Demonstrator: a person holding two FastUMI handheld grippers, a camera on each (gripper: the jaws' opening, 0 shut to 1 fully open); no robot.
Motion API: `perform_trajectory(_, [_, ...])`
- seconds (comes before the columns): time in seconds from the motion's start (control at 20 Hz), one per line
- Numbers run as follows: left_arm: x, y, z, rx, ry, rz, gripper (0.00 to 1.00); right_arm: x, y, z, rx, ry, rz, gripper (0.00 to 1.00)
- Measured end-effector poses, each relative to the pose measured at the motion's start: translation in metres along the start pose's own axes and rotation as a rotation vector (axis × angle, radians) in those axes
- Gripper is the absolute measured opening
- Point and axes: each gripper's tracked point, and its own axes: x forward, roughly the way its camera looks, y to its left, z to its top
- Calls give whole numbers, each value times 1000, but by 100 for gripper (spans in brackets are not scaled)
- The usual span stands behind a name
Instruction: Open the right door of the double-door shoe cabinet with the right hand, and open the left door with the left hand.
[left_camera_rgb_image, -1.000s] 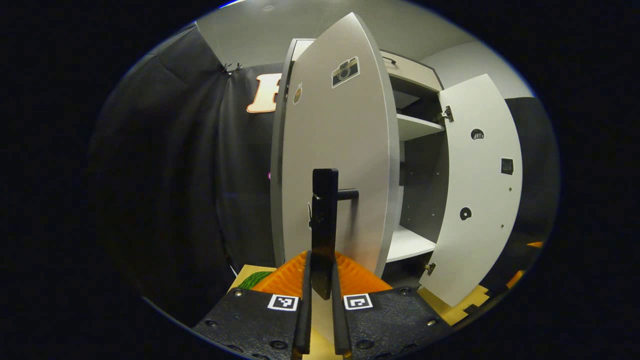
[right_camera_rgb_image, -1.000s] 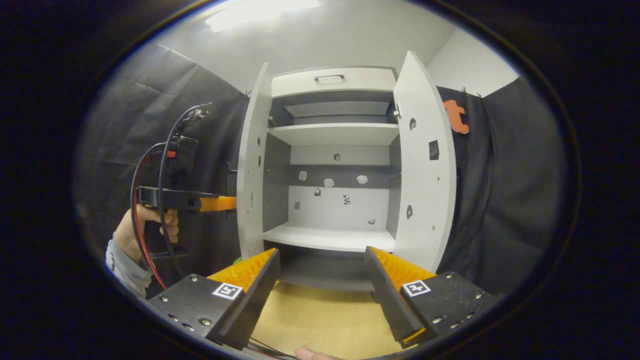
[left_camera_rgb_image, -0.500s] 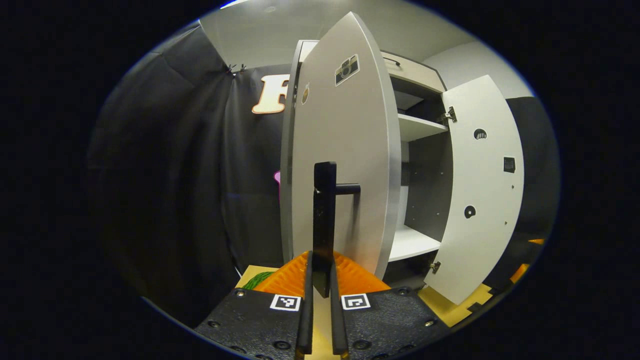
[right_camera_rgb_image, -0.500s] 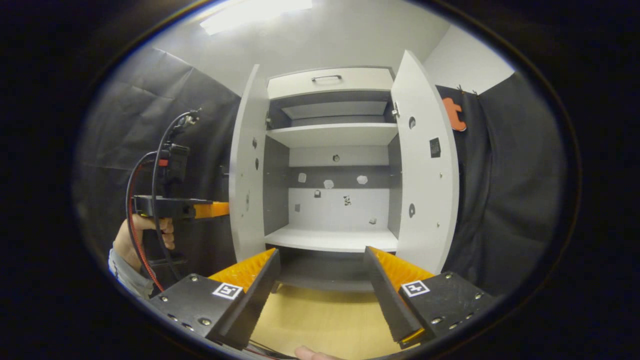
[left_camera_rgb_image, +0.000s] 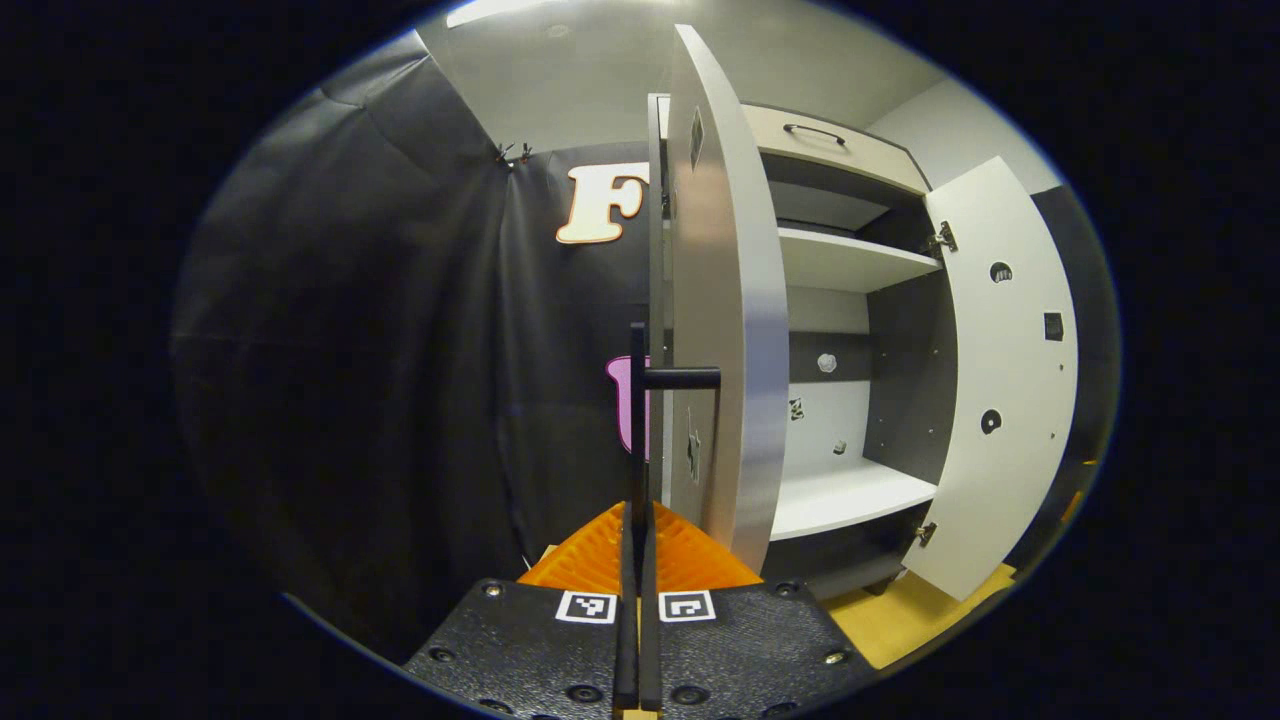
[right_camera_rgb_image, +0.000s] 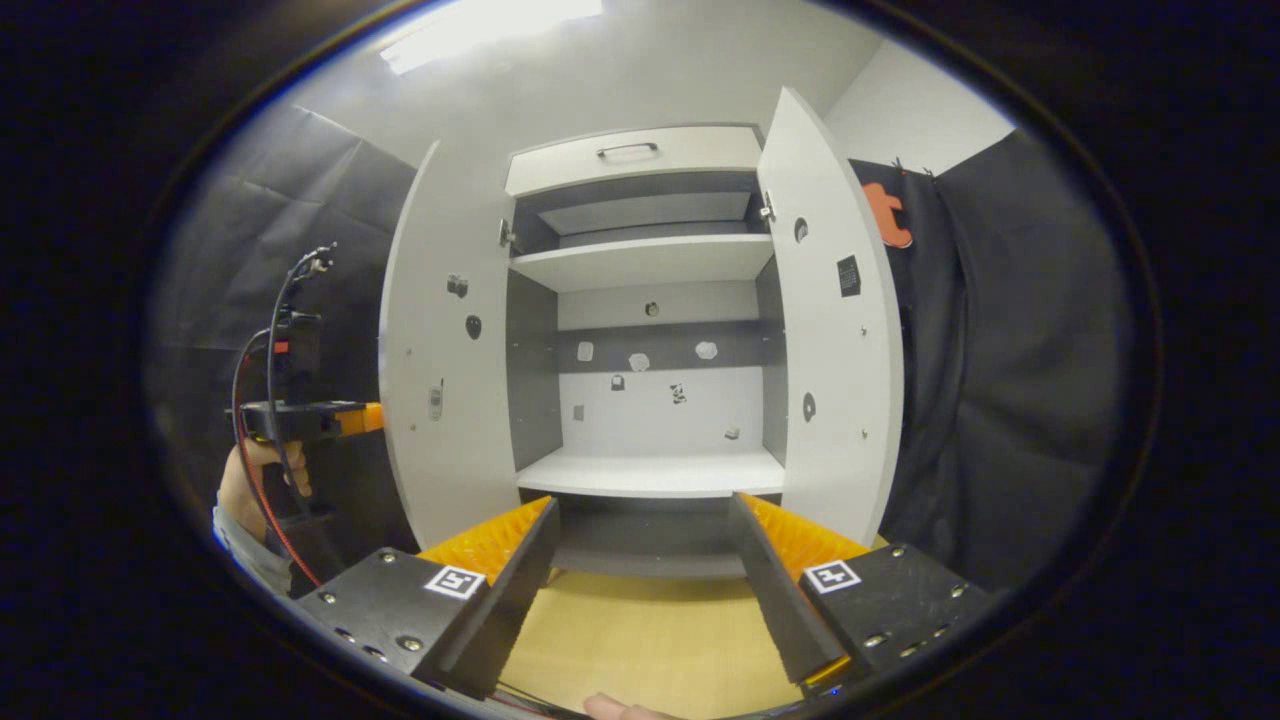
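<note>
Shoe cabinet (right_camera_rgb_image: 640, 300), double-door, standing at the back of a wooden floor (right_camera_rgb_image: 640, 640); interior shelves bare. Right door (right_camera_rgb_image: 835, 330): swung wide, free of any grip. Left door (right_camera_rgb_image: 445, 350): swung well out, seen nearly edge-on in the left gripper view. Left gripper (left_camera_rgb_image: 636, 600): fingers pressed nearly together, pinching the bar of the left door's handle (left_camera_rgb_image: 640, 430). Right gripper (right_camera_rgb_image: 640, 590): fingers spread, holding nothing, well clear of the cabinet. Risks, as judged: pulling the left door past its hinge stop could strain the hinges or tip the cabinet; a pull off the door's arc could slip the bar from the fingers.
</note>
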Motion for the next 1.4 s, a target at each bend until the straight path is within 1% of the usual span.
perform_trajectory(0.05, [0,-1,0,-3,-3,-12,1,3,-1,-3,2,7,-1,100])
perform_trajectory(0.1, [0,1,1,8,-12,-22,2,4,-2,-5,2,12,-4,97])
perform_trajectory(0.35, [-1,3,1,10,-26,-44,1,3,1,-9,-5,19,-3,97])
perform_trajectory(0.4, [-1,4,1,7,-28,-39,2,2,0,-8,-6,15,-5,100])
perform_trajectory(0.45, [-5,3,2,-10,-35,-37,4,1,0,-6,-9,9,-10,97])
perform_trajectory(0.5, [-7,2,5,-12,-38,-30,7,0,0,-4,-13,3,-12,98])
perform_trajectory(0.55, [-9,5,6,-13,-42,-11,8,1,1,-5,-13,-2,-11,100])
perform_trajectory(0.65, [-22,4,9,-36,-51,8,12,1,2,-7,-3,0,-5,100])
perform_trajectory(0.7, [-29,6,8,-40,-52,17,12,1,1,-7,-1,2,-3,100])
perform_trajectory(0.75, [-36,8,7,-39,-59,28,16,3,0,-8,0,4,-4,100])
perform_trajectory(0.8, [-43,8,6,-39,-56,36,18,3,-3,-9,1,6,-8,98])
perform_trajectory(0.85, [-50,6,5,-31,-51,43,23,4,-4,-10,3,7,-10,97])
perform_trajectory(0.9, [-52,8,1,-24,-37,68,34,3,-6,-10,7,10,-14,98])
perform_trajectory(0.95, [-57,11,-1,-21,-30,95,42,5,-8,-11,13,11,-17,98])
perform_trajectory(1.05, [-69,11,-3,-18,-21,129,69,3,-14,-12,19,10,-25,98])
perform_trajectory(1.15, [-79,6,-5,2,-33,133,95,3,-20,-11,24,5,-35,98])
perform_trajectory(1.2, [-84,4,-3,6,-43,129,96,3,-23,-12,25,3,-38,100])
perform_trajectory(1.3, [-95,1,-5,-6,-52,145,96,2,-28,-14,31,4,-43,100])
perform_trajectory(1.4, [-104,-7,-6,-24,-61,145,97,2,-30,-17,37,8,-41,100])
